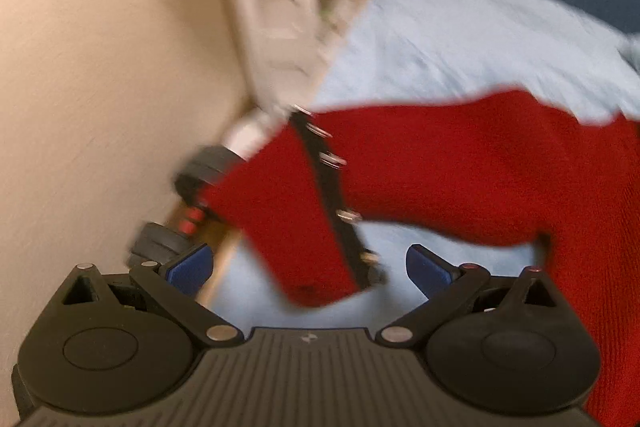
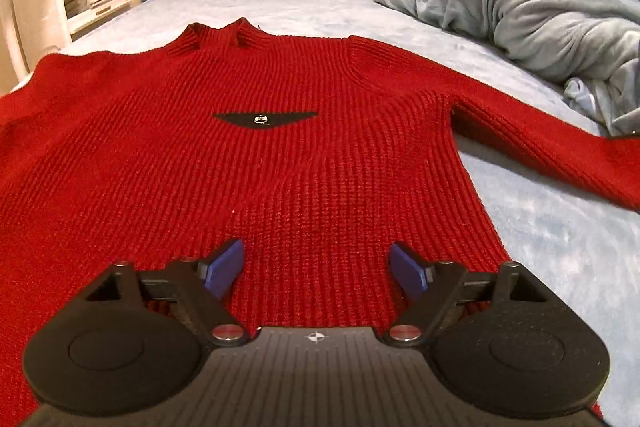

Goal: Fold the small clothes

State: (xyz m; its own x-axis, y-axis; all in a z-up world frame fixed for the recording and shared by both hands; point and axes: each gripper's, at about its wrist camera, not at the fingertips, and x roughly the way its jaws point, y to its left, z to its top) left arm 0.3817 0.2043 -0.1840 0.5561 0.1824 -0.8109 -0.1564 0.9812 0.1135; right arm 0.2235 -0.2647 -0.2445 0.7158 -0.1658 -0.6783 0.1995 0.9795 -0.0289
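Your left gripper (image 1: 308,269) stands wide open with nothing between its blue pads (image 1: 192,267), pointed at the cuff end of the red sweater's sleeve (image 1: 304,227), which fills the centre of that blurred view. Your right gripper (image 2: 316,269) is equally spread and empty, low in its frame over the hem of the red sweater (image 2: 256,163). The sweater lies spread out, collar toward the top of the frame, on the light blue bed cover (image 2: 552,235), with its other sleeve (image 2: 560,147) stretched out to the right edge.

The left view is smeared, so if you close now you may pinch only the black buttoned strip (image 1: 336,203) or miss the cuff altogether. The knit looks thick and loose; a shallow bite would likely slip as you carry the sleeve across. On the right, the grey blanket (image 2: 540,7) sits near the outstretched sleeve, so a wide sweep could snag it.
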